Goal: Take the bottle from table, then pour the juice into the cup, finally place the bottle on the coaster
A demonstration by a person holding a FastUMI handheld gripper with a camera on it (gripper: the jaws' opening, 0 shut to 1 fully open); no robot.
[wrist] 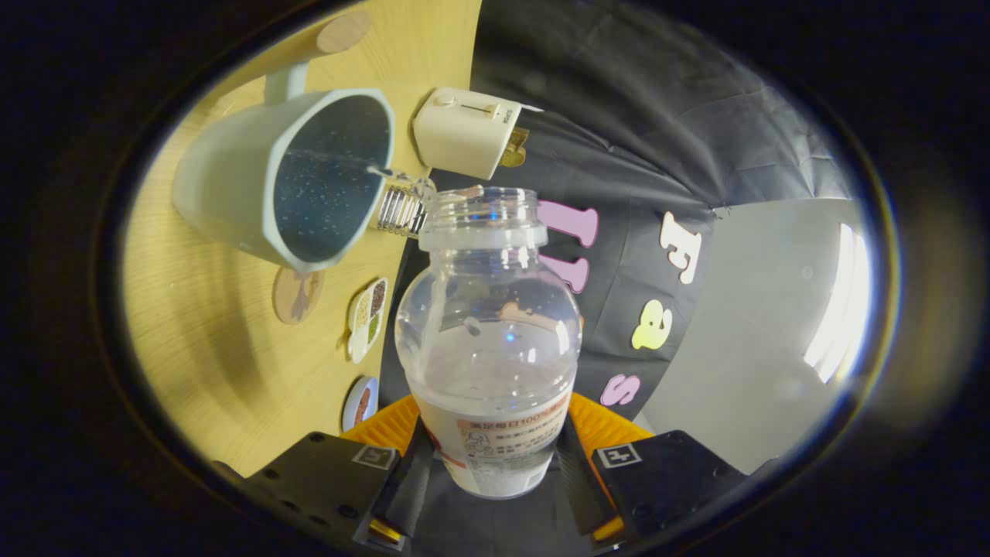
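Table (201,340): light wood grain, seen strongly tilted, as the gripper is rolled onto its side.
Cup (286,182): pale grey-green mug with a dark speckled inside, standing on the table left of the bottle's mouth; its handle points away (toward a round wooden disc (343,32) farther along the table).
Coaster (298,294): round, wood-coloured, lying flat on the table just beside the cup's base, partly hidden by the cup.
Small dishes: a divided tray of grains (366,319) and a small round plate (360,402) lie on the table between the coaster and the fingers.
Glass (402,207): clear and ribbed, between the cup's rim and the bottle's neck.
Toaster (468,139): cream-coloured, at the table's edge beyond the bottle.
Bottle (491,340): clear plastic, uncapped, with a printed label around its lower body; its mouth sits near the cup's rim, and a thin stream (340,158) crosses the cup's opening (the bottle itself looks nearly drained).
Gripper (495,464): both fingers press the bottle's labelled lower body from either side, holding it clamped between them.
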